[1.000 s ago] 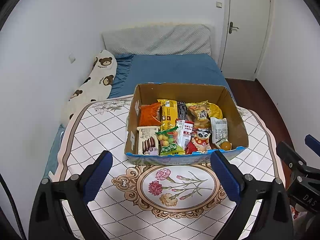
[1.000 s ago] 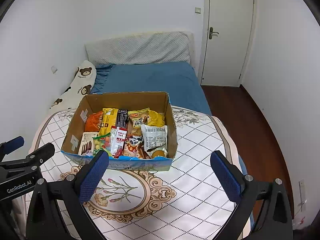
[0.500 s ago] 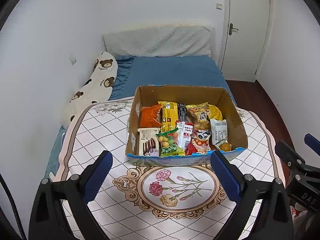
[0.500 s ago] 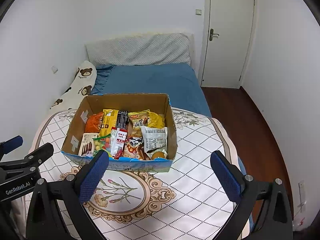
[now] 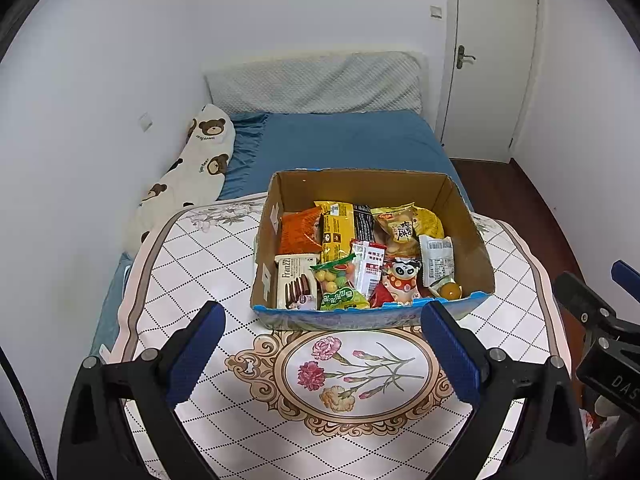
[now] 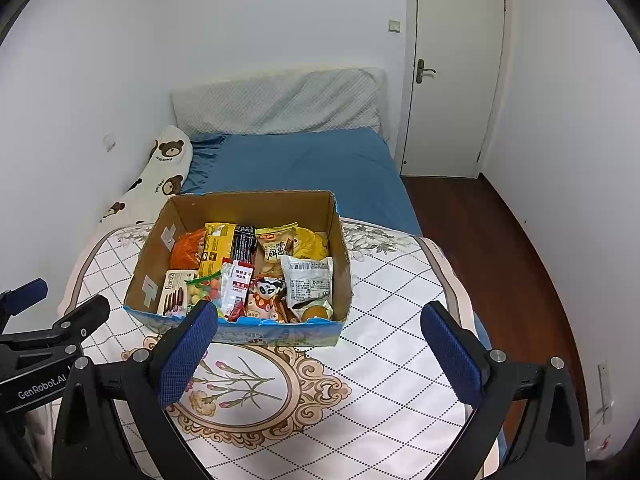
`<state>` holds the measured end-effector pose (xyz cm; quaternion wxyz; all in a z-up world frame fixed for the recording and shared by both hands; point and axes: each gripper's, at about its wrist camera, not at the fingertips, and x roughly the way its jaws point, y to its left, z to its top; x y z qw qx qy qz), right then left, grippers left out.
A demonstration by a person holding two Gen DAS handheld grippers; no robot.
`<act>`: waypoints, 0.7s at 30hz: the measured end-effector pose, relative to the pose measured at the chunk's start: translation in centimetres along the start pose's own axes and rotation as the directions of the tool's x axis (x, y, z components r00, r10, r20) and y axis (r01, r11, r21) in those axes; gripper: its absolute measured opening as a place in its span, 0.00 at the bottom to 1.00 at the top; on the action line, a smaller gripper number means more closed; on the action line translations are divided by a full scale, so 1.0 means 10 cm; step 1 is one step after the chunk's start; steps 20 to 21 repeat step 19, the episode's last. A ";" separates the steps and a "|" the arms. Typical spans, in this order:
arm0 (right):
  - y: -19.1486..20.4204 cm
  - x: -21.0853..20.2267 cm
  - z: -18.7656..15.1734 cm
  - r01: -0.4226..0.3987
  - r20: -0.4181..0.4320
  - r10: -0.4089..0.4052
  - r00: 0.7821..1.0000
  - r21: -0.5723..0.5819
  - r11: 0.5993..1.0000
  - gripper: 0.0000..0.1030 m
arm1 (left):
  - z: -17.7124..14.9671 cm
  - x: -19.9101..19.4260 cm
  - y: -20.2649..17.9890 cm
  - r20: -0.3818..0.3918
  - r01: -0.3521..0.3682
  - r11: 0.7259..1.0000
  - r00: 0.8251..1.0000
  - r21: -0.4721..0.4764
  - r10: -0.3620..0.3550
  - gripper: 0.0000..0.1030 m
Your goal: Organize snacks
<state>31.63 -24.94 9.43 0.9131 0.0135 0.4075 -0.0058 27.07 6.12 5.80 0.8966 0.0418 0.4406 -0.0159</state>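
A cardboard box (image 5: pixel 372 312) packed with snacks sits on a round worktop (image 5: pixel 208 280) covered in a floral quilted cloth, at the foot of a blue bed (image 5: pixel 348 140), as a person holds two grippers over the near edge of the worktop. Both the left gripper (image 5: pixel 324 354) and the right gripper (image 6: pixel 318 354) are spread wide with nothing between their blue pads, and neither touches the box. Over the past second the box has slid slightly lower and nearer in both wrist views, which suggests the grippers have drifted a little toward it or tipped down; the packets inside have not shifted. Within the box lie an orange bag (image 5: pixel 300 230), a tall yellow packet (image 5: pixel 337 230), a Franzzi biscuit box (image 5: pixel 295 282), a green candy bag (image 5: pixel 338 286), a red-and-white sachet (image 5: pixel 370 266), a panda-print pack (image 5: pixel 402 280), a white labelled wrapper (image 5: pixel 437 258) and a small orange jelly cup (image 5: pixel 449 290), lying close together and partly overlapping. With every snack in view inside the box and no packet on the cloth, the scene would suit either a box awaiting sorting or one just filled; the small camera shift alone does not settle which.
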 end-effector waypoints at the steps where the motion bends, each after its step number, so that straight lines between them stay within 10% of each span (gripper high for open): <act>1: 0.00 0.00 0.00 -0.001 0.000 0.001 1.000 0.001 1.000 1.00 | 0.00 0.00 0.00 0.000 0.000 1.000 1.000 0.000 0.000 0.97; 21: -0.01 0.00 0.00 -0.010 -0.002 0.010 1.000 -0.003 1.000 1.00 | -0.03 -0.02 0.03 0.022 -0.014 1.000 1.000 -0.003 0.014 0.97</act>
